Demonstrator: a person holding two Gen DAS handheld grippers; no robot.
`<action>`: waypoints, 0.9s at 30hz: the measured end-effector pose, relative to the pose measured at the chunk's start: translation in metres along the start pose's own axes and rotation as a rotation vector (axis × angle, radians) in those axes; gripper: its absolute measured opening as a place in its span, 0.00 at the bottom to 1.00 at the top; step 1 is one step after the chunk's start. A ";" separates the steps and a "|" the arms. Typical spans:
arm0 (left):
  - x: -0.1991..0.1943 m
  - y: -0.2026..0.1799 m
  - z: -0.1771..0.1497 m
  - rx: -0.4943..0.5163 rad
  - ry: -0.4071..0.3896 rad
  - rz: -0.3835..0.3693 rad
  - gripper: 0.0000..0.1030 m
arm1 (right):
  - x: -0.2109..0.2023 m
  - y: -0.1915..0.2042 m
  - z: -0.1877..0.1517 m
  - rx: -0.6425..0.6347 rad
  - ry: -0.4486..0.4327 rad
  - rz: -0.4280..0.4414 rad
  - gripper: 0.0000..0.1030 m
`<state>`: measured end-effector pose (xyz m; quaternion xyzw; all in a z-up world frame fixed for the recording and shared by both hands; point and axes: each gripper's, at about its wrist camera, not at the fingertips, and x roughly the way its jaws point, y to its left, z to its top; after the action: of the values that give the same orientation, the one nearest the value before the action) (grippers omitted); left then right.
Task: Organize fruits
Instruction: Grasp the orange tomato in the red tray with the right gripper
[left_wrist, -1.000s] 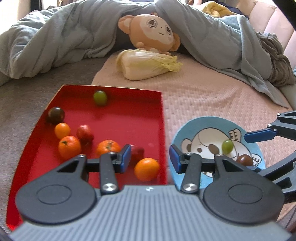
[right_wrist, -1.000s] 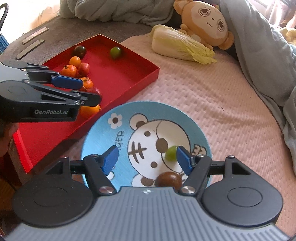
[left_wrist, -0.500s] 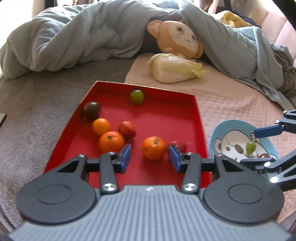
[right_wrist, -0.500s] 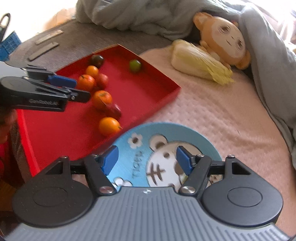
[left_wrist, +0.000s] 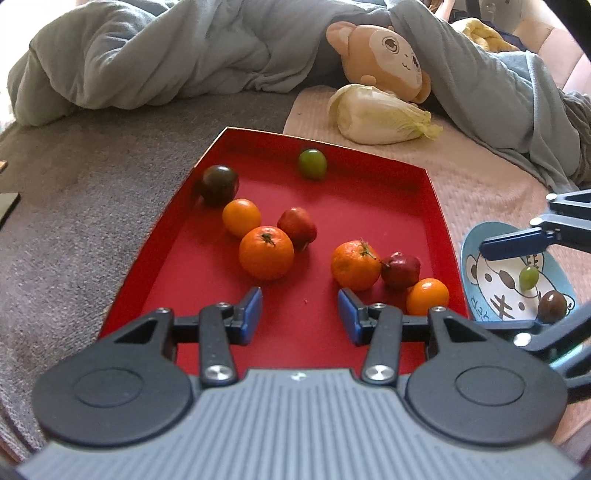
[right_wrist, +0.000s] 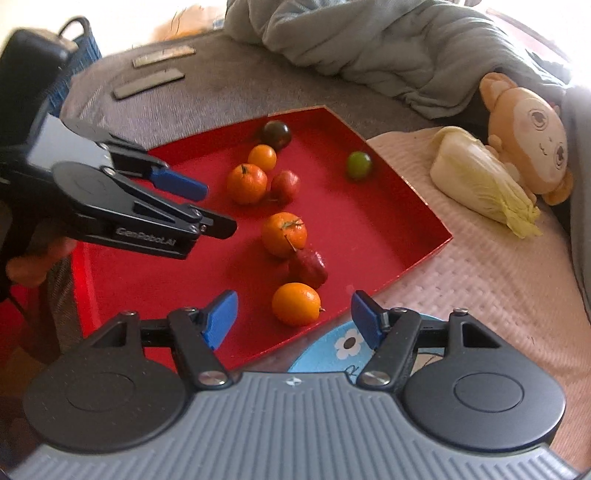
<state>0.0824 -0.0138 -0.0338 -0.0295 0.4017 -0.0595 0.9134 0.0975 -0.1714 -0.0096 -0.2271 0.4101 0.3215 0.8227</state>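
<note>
Both grippers have swung off the blue plate (left_wrist: 480, 254) toward the red tray (left_wrist: 369, 332) w/ fruit. Left gripper (left_wrist: 300, 309) jaws wide, empty, over tray's near edge; right gripper (right_wrist: 293, 319) jaws wide, empty, facing the orange kumquat (right_wrist: 296, 304). Likely next pick; green grape (left_wrist: 529, 277) & dark fruit (left_wrist: 551, 301) already on plate.

Right claw (right_wrist: 293, 317) is hanging wide open and empty over the near edge of the red tray (right_wrist: 406, 192), with a small orange (right_wrist: 296, 304) sitting between its blue fingertips (right_wrist: 221, 317). Left claw (right_wrist: 199, 206) pokes in from the left over the tray, also open. Bit of the blue plate (right_wrist: 332, 347) peeks out underneath. Cabbage (right_wrist: 480, 184) and monkey plush (right_wrist: 528, 129) off to the right.
</note>
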 end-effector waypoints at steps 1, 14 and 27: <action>0.000 0.000 -0.001 0.002 0.000 -0.003 0.47 | 0.003 0.000 0.001 -0.003 0.006 -0.002 0.67; 0.006 0.010 -0.003 -0.017 0.008 -0.046 0.47 | 0.041 0.018 0.012 -0.128 0.122 -0.059 0.46; 0.008 0.007 -0.005 0.010 0.006 -0.100 0.47 | 0.038 0.017 0.011 -0.131 0.116 -0.095 0.40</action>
<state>0.0848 -0.0083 -0.0434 -0.0450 0.4023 -0.1073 0.9081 0.1089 -0.1398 -0.0360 -0.3180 0.4239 0.2947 0.7952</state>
